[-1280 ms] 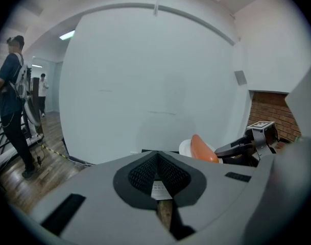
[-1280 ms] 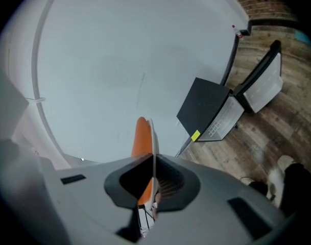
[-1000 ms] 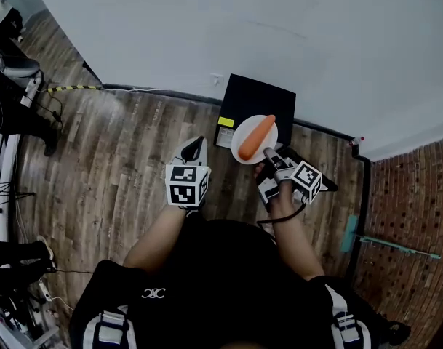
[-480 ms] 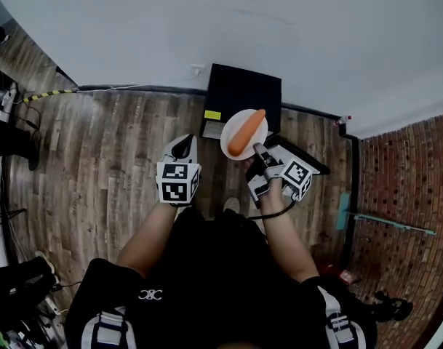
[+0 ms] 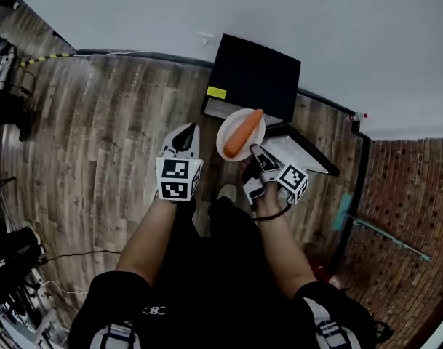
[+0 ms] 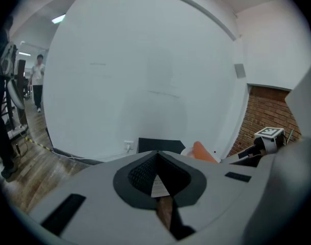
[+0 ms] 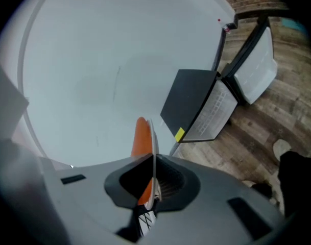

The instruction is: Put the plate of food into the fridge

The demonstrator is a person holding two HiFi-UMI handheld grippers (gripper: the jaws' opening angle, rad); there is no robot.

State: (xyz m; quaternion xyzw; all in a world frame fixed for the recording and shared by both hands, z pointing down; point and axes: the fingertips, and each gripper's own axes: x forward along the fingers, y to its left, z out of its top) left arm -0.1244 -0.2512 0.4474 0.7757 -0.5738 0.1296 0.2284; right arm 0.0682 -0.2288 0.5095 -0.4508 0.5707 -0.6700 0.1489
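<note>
Just ahead of the person's knees, the left gripper (image 5: 186,133) hangs over the wooden floor (image 5: 112,144) with its two jaws brought together at the tips. The left gripper view shows nothing caught between the pads, only a sliver of floor through the hollow behind them. Beside it, and apart from it, the right gripper (image 5: 254,152) has its jaws clamped on the near rim of a white plate (image 5: 228,131). In the right gripper view the plate (image 7: 152,137) shows edge-on, pinched between the dark pads, with the jaws only narrowly parted by the thickness of the rim. An orange carrot (image 5: 243,133) lies lengthwise across the plate, reaching almost from the held edge to the far rim, and no other food can be seen on it. The plate is carried in the air, outside the fridge and just in front of its opening. The small black fridge (image 5: 254,75) stands on the floor against the white wall (image 5: 206,6), a yellow sticker (image 5: 217,92) at its front corner. Its door (image 5: 297,155) is swung wide to the right, showing a pale inner face. To the far right, beyond the door, a brick wall (image 5: 410,195) meets the white one.
</note>
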